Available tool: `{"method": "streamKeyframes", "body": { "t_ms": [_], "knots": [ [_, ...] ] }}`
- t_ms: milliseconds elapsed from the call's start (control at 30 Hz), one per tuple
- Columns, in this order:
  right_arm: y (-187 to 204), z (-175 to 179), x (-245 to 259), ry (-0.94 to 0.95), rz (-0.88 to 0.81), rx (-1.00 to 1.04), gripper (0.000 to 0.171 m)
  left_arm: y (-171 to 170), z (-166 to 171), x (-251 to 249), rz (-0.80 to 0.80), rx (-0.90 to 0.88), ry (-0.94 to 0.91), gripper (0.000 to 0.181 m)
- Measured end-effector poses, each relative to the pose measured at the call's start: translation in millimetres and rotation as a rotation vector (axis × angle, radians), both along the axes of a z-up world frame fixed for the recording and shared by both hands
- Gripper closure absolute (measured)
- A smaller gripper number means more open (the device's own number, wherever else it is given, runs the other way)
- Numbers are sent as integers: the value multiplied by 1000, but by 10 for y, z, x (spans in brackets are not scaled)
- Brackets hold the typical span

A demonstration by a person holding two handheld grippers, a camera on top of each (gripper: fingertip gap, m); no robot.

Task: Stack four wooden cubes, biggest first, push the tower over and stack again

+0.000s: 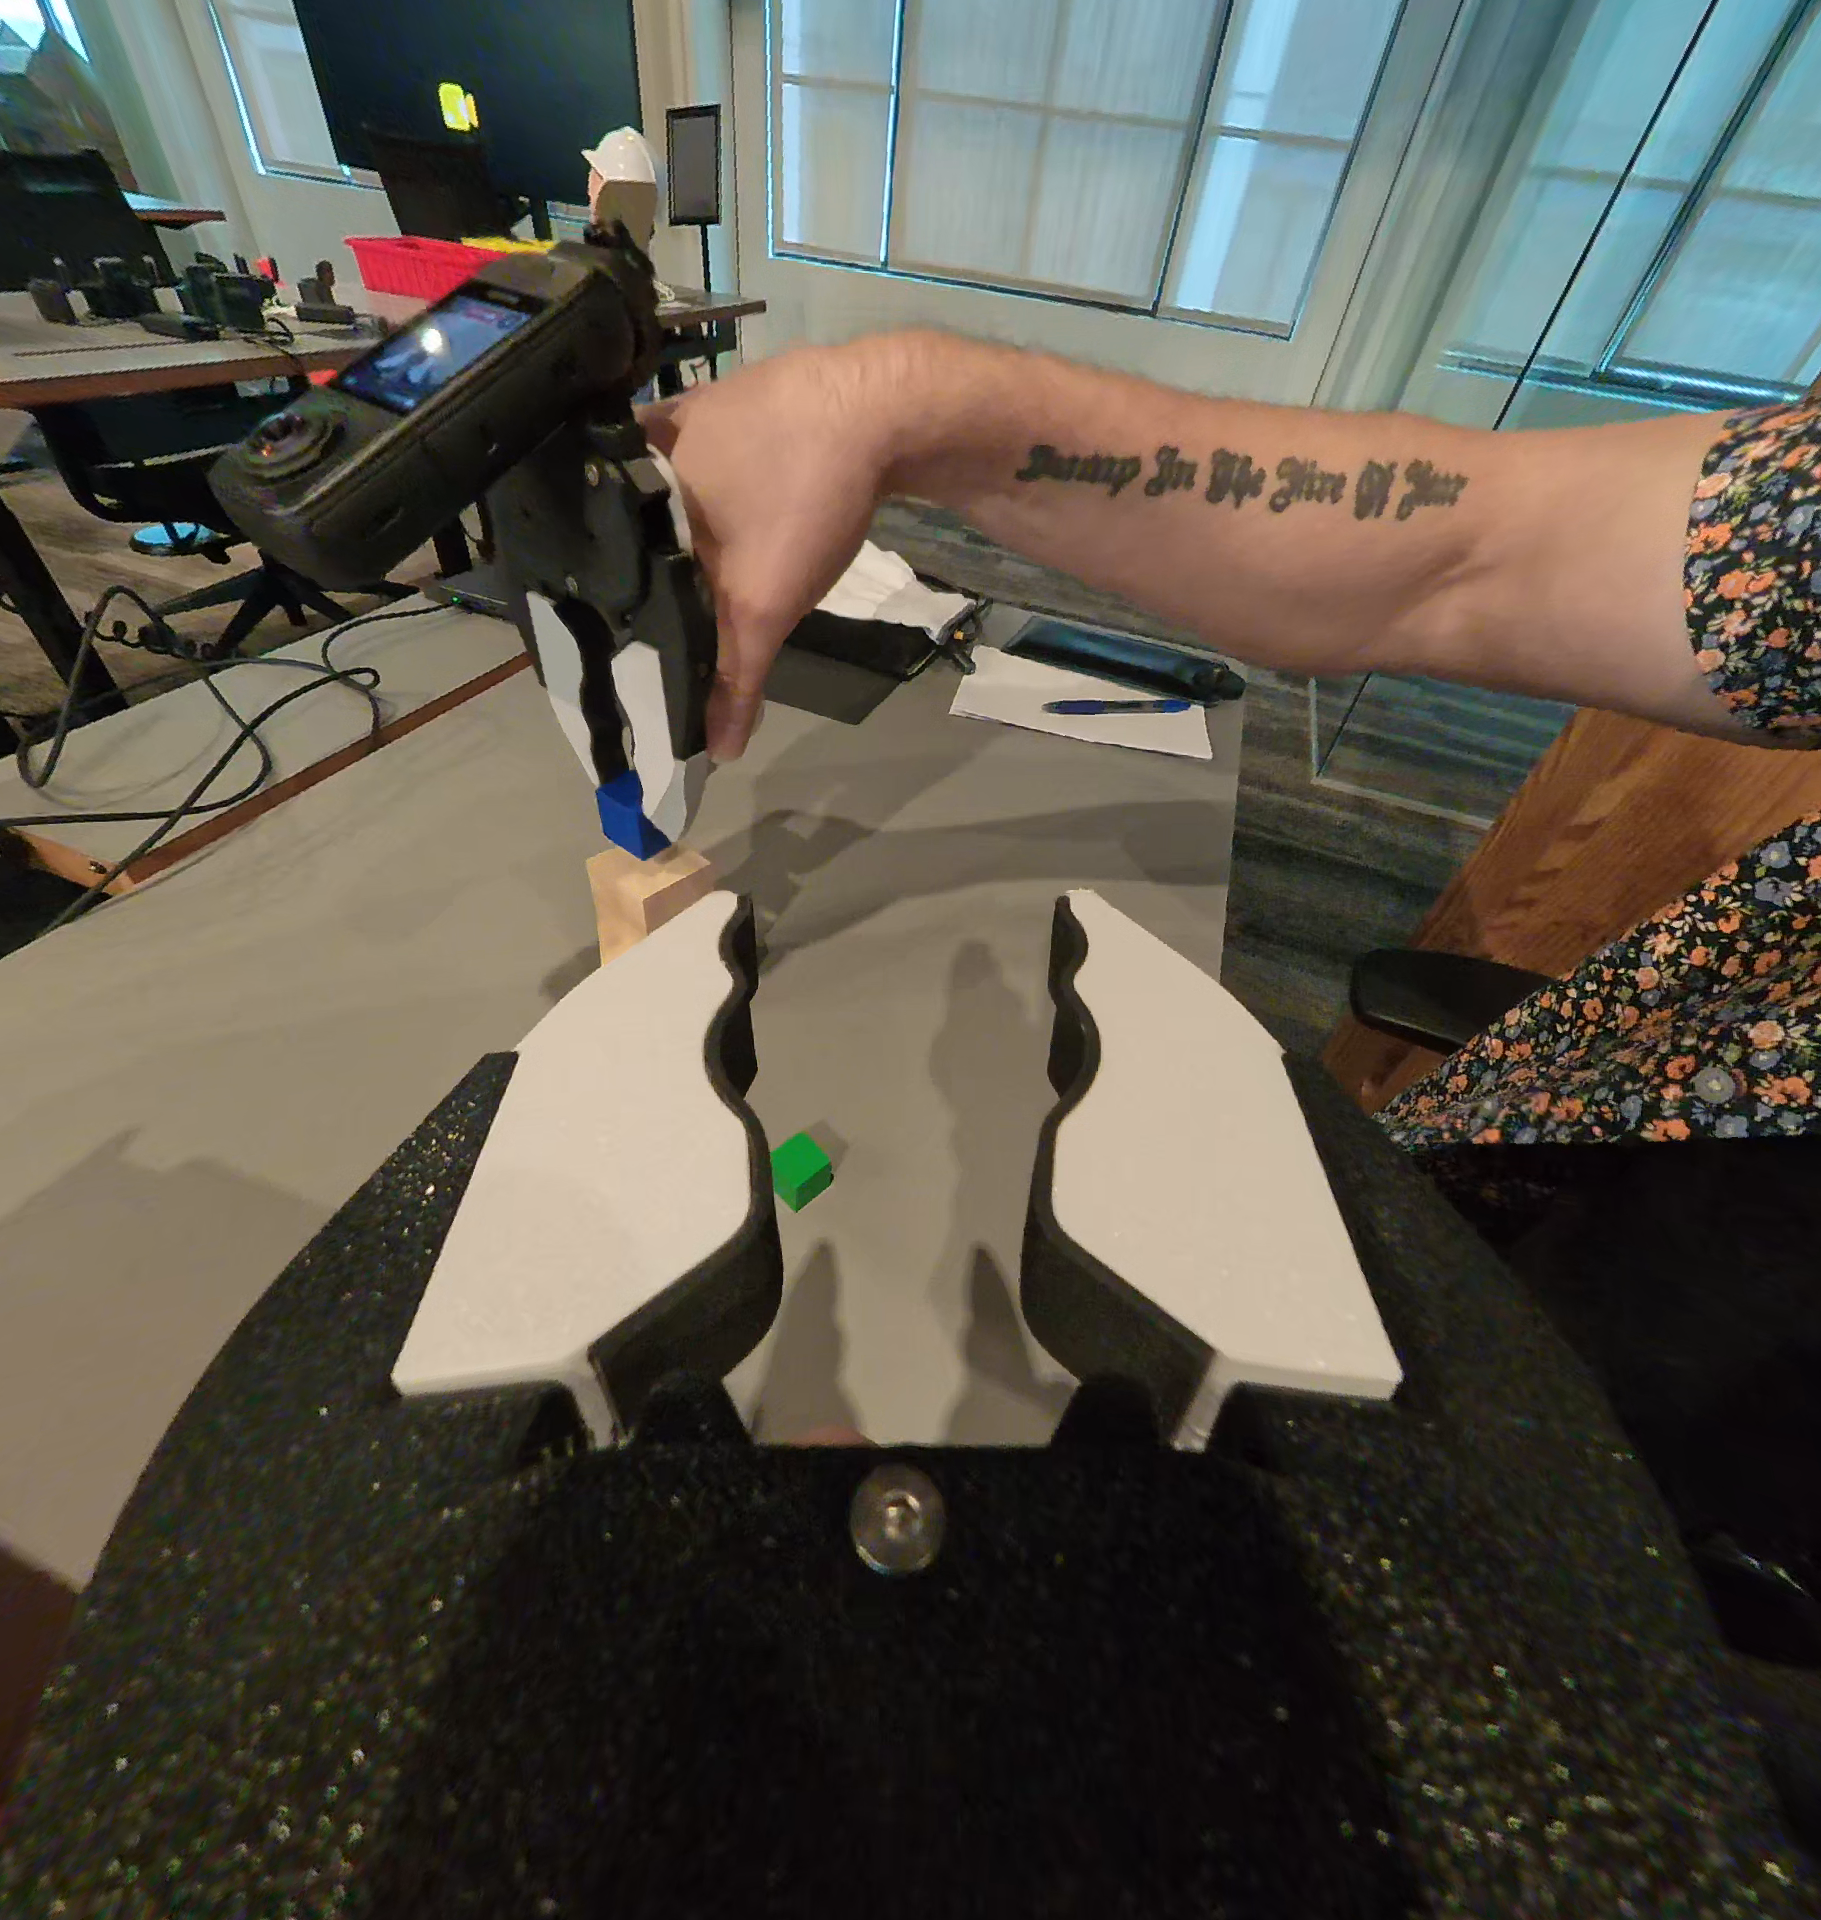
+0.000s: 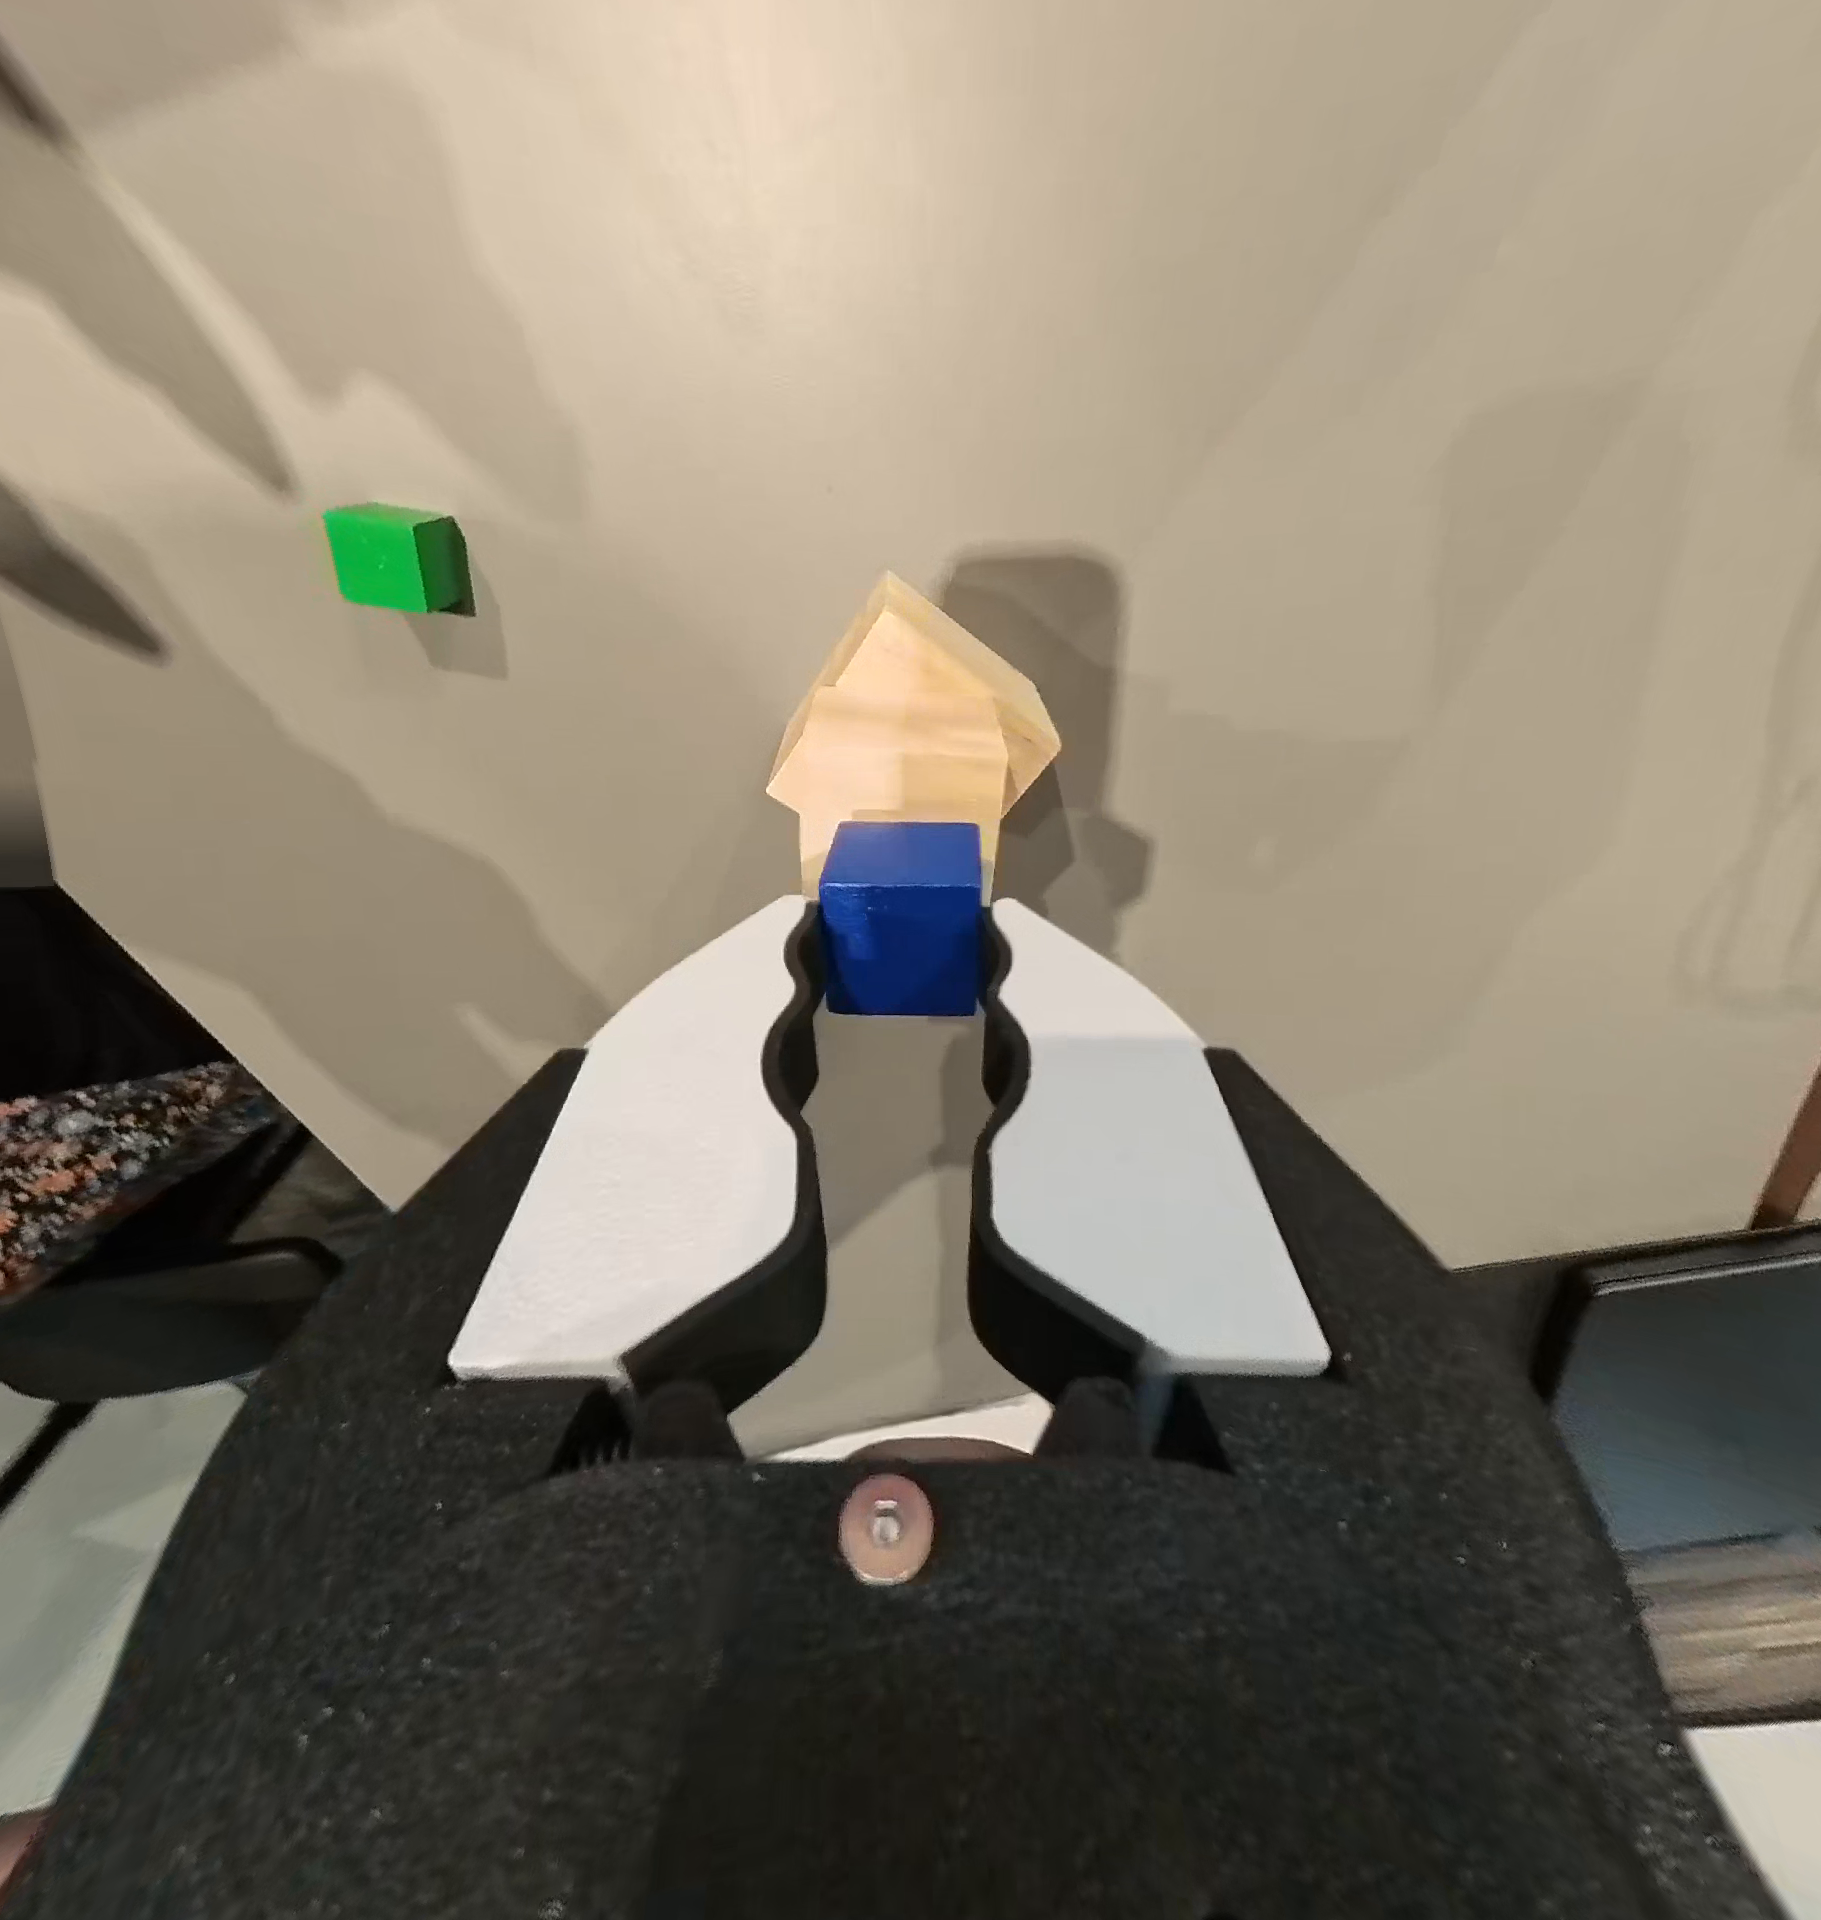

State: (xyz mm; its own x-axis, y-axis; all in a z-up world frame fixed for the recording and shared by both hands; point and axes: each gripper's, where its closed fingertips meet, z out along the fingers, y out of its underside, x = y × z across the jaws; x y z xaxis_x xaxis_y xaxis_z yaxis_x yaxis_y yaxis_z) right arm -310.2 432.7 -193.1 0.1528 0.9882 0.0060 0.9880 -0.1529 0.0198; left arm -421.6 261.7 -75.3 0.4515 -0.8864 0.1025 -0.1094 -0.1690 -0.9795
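Note:
My right gripper (image 2: 901,935) is shut on a blue cube (image 2: 901,920) and holds it at the top of a stack of pale wooden blocks (image 2: 911,727). The left wrist view shows that gripper (image 1: 646,821) from the side, with the blue cube (image 1: 627,819) tilted just over the wooden stack (image 1: 641,899); contact cannot be told. My left gripper (image 1: 901,935) is open and empty above the grey table (image 1: 262,1039). A small green cube (image 1: 800,1171) lies on the table below its fingers, and shows left of the stack in the right wrist view (image 2: 397,556).
A person's hand and forearm (image 1: 1145,499) reach in from the right holding the right gripper. Paper with a blue pen (image 1: 1114,707), a dark flat case (image 1: 1124,655) and cables (image 1: 210,707) lie at the table's far side. A chair armrest (image 1: 1425,997) stands right. There is about 25 cm between the tips of the two grippers.

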Motion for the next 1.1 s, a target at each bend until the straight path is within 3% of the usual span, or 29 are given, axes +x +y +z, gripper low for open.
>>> {"method": "streamKeyframes", "body": {
  "t_ms": [1100],
  "knots": [
    [-47, -149, -17, 26, -61, -37, 139, -37, 27, -10, -3, 6, 5, 128]
  ]
}}
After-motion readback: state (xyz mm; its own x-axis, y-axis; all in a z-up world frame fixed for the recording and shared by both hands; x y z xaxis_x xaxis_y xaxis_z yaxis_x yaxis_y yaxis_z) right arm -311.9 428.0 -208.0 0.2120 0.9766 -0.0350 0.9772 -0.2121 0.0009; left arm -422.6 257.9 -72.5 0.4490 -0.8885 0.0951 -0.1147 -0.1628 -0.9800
